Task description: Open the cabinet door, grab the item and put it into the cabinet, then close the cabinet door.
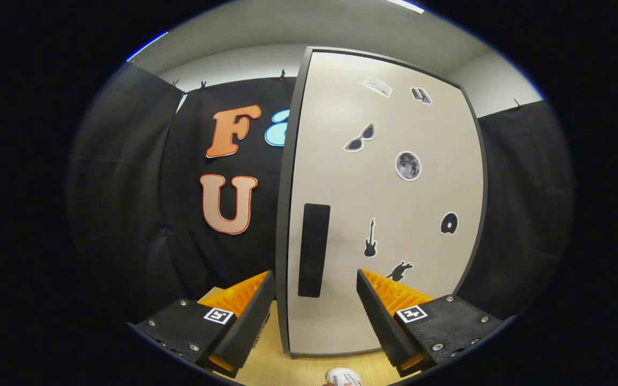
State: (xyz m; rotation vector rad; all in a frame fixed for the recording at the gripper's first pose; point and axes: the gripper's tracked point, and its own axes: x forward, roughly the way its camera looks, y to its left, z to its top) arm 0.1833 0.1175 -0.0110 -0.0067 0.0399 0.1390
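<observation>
Ahead of gripper (316, 300): pale stickered cabinet door (384, 214) closed, dark handle (313, 250) | gripper released, empty

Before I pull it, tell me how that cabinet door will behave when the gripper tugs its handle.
The cabinet door looks like a flat, rigid panel, so it should swing rather than flex. The dark handle sits near one edge, probably opposite the hinges, so a light pull may do. The open gripper is not yet on the handle, whose smooth face might slip.
</observation>
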